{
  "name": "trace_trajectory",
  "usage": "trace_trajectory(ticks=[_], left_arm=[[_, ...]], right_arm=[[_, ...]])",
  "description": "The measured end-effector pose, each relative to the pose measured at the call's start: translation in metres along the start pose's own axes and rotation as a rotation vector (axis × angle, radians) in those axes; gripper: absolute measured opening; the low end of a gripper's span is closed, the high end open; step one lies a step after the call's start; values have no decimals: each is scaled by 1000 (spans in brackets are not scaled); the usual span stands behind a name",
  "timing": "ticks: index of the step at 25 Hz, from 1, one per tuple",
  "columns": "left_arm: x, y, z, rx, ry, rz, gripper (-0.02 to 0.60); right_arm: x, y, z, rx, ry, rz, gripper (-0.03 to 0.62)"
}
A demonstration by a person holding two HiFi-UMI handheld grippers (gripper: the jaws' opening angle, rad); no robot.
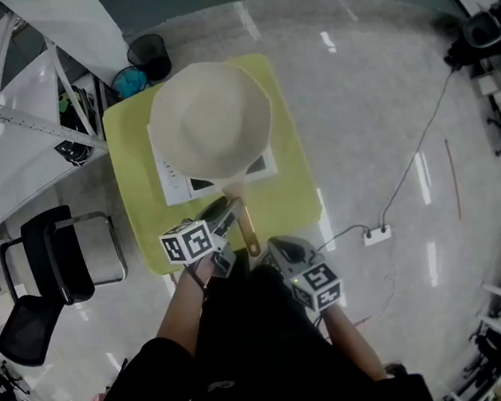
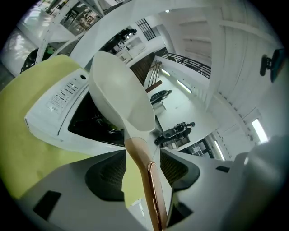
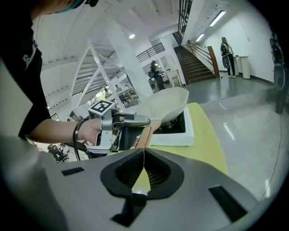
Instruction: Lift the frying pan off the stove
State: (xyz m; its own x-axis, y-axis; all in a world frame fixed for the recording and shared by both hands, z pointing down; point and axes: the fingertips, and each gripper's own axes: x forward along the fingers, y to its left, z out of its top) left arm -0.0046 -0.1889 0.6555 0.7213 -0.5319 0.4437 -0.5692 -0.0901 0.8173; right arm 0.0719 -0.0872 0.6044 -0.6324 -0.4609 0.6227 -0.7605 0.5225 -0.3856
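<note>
Your left tongs (image 2: 142,155) stand wide open, and the copper-brown handle (image 2: 145,171) of the frying pan (image 2: 118,92) runs straight through the gap between them. In the left gripper view a strip of yellow-green shows between the handle and the ribbed pad (image 2: 107,175) on one side. A pale sliver shows on the other side, so neither pad presses on the handle.

The pan is cream-white and deep, and it sits over the black burner (image 2: 97,124) of the white stove (image 2: 49,113). From the head view its bowl covers most of the stove top, leaving only the control panel (image 2: 63,97) and a strip along the near edge. No view lets you tell whether the pan is fully seated or slightly tipped. The stove stands on the yellow-green bench (image 1: 134,190), and the handle points back toward you over the bench's near part.

Your right tongs (image 3: 143,158) are closed tight, pad against pad, with nothing between them. They hover just beside the end of the handle, on your right of it, without touching it. They are aimed toward your left hand (image 3: 88,133) and the pan.

Beyond the bench's far corner a black mesh bin (image 1: 148,55) stands on the glossy floor (image 1: 373,93). A black chair (image 1: 56,260) stands at the bench's left side, and a white power strip (image 1: 377,235) lies on the floor to your right.
</note>
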Motion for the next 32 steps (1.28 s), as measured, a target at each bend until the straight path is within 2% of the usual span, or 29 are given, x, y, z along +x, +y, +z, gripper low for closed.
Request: trace_trajectory(ticks=[7,13,22,28,32], left_arm=[[18,12,0,-40,-1,-1,259],[35,5,6,-74,0,-42,259],[53,5,7,-77,61,-100,259],[64,7,17,-107,61,-115,258],[66,10,18,-85,117,-123,255]], right_arm=[[1,-9,-2,29,8,-21,17],[6,-14,2,36,3,-39,17],[20,-14,6,86,-4,2,17],[29,-16,9,97,5,12,17],[40,-17,8,116,16,51,17]])
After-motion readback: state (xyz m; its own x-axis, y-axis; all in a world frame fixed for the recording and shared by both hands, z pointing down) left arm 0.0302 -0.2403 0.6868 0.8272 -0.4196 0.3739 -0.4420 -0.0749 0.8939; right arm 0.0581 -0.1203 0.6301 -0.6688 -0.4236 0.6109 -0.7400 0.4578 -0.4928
